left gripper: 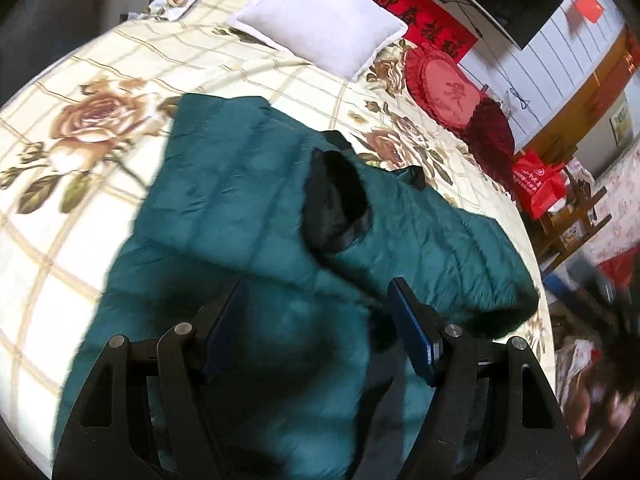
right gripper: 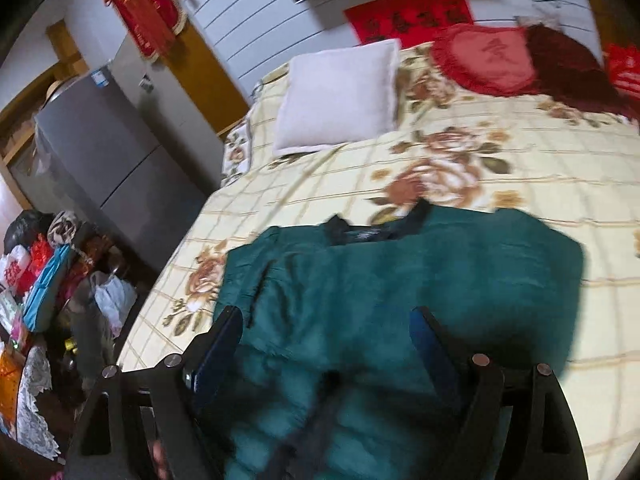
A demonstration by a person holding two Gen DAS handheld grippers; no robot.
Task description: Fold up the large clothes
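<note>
A dark teal quilted jacket [left gripper: 248, 208] lies on the floral bedspread [left gripper: 80, 128], with a sleeve folded across its body and the black collar lining [left gripper: 332, 200] showing. My left gripper [left gripper: 320, 300] is open and empty, hovering just above the jacket's lower part. In the right wrist view the same jacket [right gripper: 400, 272] lies flat, collar [right gripper: 372, 228] toward the pillows. My right gripper [right gripper: 324, 328] is open and empty, low over the jacket's near part.
A white pillow [left gripper: 320, 20] and red cushions [left gripper: 448, 88] lie at the head of the bed. A grey fridge [right gripper: 104, 152] and a pile of bags [right gripper: 48, 280] stand beside one edge of the bed. A red bag [left gripper: 536, 184] and wooden furniture stand off the other side.
</note>
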